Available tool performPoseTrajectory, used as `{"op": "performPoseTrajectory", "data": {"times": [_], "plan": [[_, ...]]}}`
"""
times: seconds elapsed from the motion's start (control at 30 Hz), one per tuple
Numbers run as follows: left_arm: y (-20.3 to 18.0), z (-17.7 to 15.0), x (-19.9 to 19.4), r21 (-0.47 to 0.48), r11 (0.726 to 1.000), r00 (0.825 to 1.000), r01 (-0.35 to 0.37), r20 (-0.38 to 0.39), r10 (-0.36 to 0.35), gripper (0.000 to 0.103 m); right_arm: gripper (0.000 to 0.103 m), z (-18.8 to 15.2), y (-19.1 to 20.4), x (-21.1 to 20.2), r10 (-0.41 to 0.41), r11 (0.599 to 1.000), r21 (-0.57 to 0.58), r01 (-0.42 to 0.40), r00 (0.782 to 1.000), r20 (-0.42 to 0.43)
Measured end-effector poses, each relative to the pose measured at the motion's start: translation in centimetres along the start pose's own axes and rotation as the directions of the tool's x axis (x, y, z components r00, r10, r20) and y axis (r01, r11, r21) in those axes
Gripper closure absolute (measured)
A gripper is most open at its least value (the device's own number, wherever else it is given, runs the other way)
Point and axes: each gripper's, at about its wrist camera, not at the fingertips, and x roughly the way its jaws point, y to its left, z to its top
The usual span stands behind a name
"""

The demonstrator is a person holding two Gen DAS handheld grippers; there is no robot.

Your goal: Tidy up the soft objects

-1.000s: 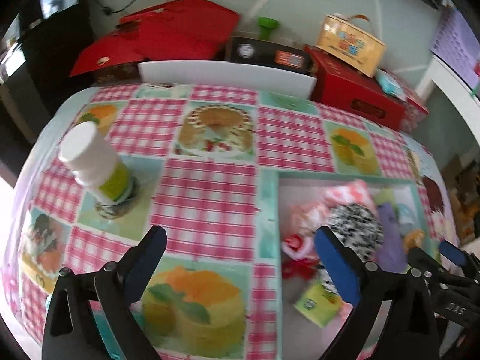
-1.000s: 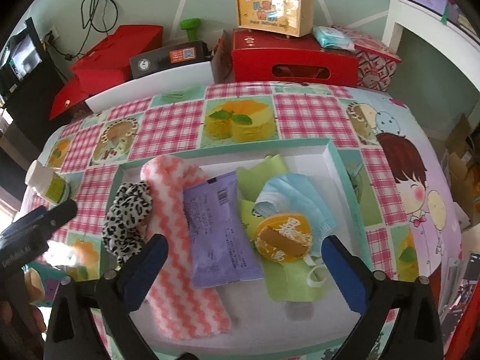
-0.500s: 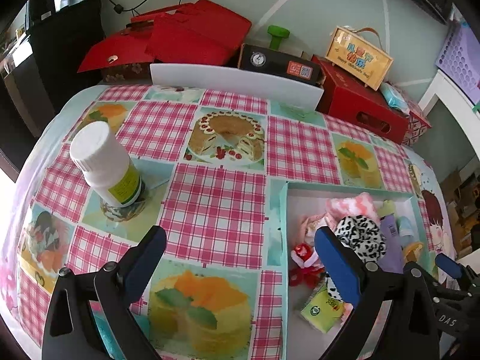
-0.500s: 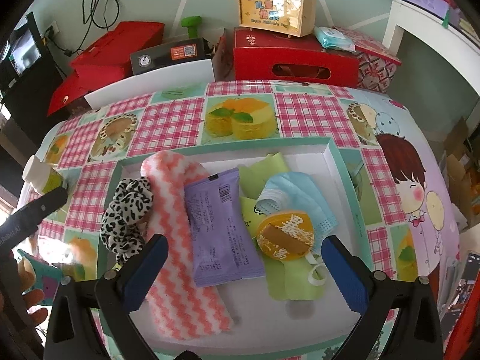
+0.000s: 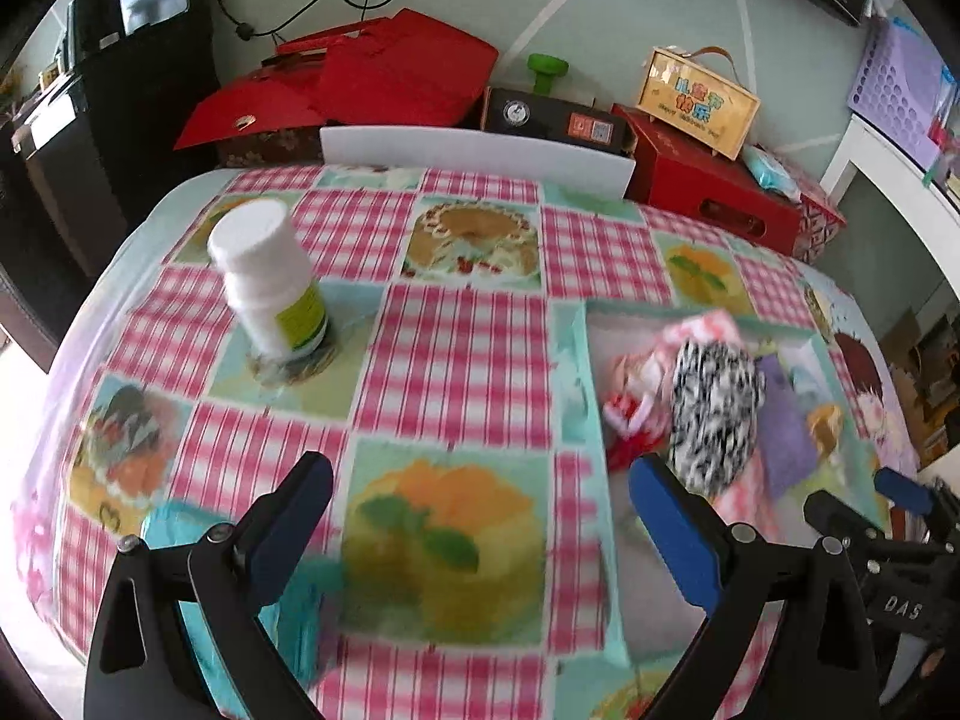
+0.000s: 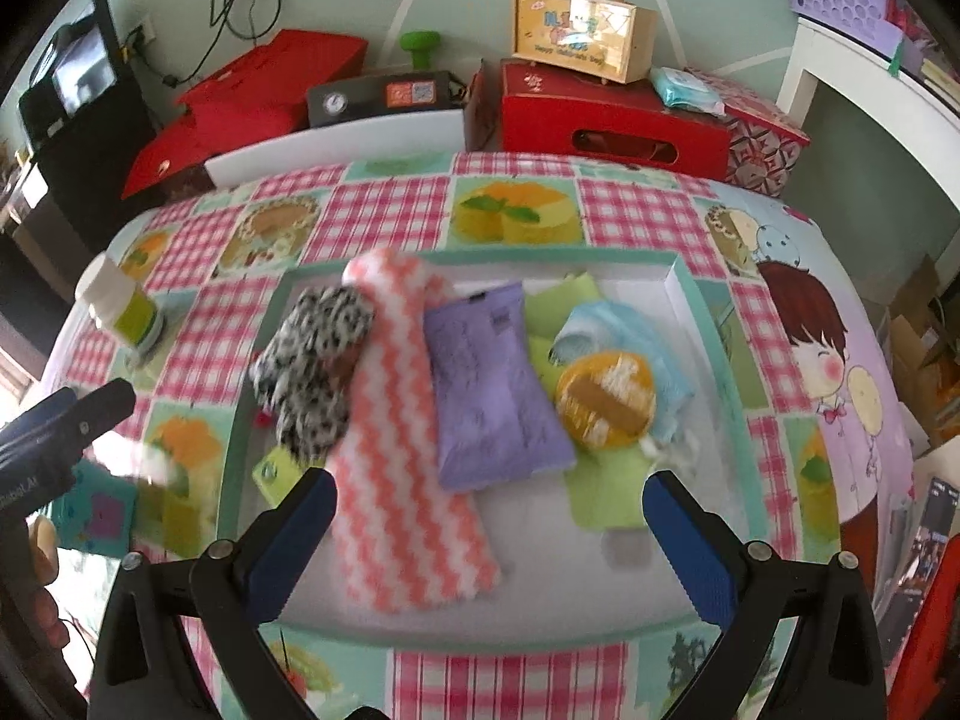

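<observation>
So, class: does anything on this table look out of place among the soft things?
The white bottle stands alone on the tablecloth, left of the tray where the soft items lie heaped. It is the only hard container and sits outside the tray.

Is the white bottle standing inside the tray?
No, the white bottle stands on the tablecloth, left of the tray and apart from its rim.

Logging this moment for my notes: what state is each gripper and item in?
Left gripper: open, empty.
Right gripper: open, empty.
White plastic bottle: upright, capped.
Pink zigzag cloth: flat in the teal-rimmed tray.
Purple packet: lying on the cloth's edge.
</observation>
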Motion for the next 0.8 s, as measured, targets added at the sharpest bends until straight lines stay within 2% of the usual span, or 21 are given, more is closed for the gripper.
{"op": "performPoseTrajectory", "data": {"times": [0.23, 0.37, 0.57, 0.8], "plan": [[0.6, -3.4, -2.2, -0.003, 1.000, 0.999, -0.031, 0.034, 0.031, 0.004, 0.000, -2.7, 0.3, -1.2, 0.016, 1.000, 0.004, -0.016, 1.000, 0.014], [0.8, -4.8, -3.3, -0.022, 1.000, 0.999, -0.013, 0.036, 0.014, 0.004, 0.000, -4.9, 0.3, -1.6, 0.017, 1.000, 0.017, -0.017, 1.000, -0.001], [-0.4, -6.3, -4.3, 0.045, 0.997, 0.997, -0.066, 0.031, 0.064, 0.004, 0.000, -6.7, 0.6, -2.3, 0.019, 1.000, 0.014, -0.019, 1.000, -0.002], [-1.0, -8.0, -5.5, 0.079, 0.988, 0.991, -0.134, 0.040, 0.131, 0.004, 0.000, -8.1, 1.4, -2.8, 0.010, 1.000, -0.014, -0.010, 1.000, 0.008]]}}
